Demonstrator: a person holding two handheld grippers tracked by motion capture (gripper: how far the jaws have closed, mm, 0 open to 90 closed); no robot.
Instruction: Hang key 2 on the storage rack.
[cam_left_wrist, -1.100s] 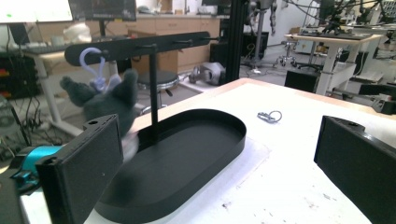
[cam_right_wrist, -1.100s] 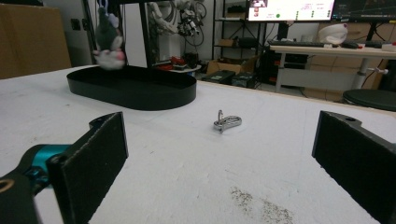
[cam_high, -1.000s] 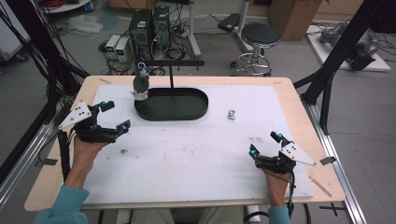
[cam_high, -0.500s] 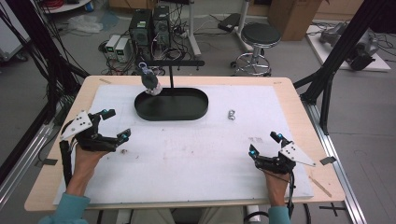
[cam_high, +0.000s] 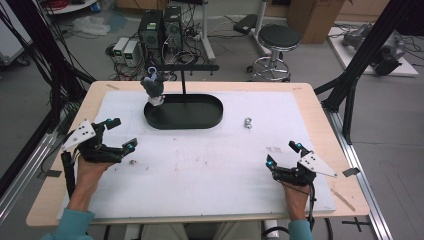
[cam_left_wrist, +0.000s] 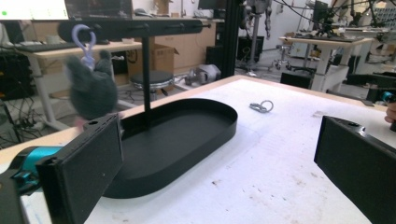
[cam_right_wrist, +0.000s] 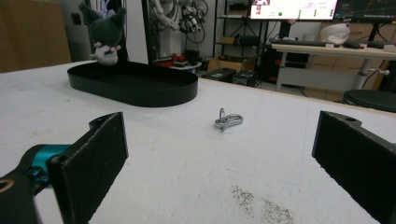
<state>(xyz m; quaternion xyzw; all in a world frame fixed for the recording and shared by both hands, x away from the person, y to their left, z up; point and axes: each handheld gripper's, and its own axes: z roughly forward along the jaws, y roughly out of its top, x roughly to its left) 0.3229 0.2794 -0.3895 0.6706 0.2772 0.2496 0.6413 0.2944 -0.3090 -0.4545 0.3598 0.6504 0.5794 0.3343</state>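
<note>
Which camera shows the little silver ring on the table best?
The right gripper view: the silver ring lies close ahead, sharp, with one loop standing up. The left gripper view shows the ring farther off and smaller, beyond the black tray. The high view shows only a tiny shiny speck.

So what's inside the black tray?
The tray holds the foot of the stand's post, and the grey plush hangs from the crossbar above its left end. Its floor looks bare otherwise; the near wall hides a strip of it.
</note>
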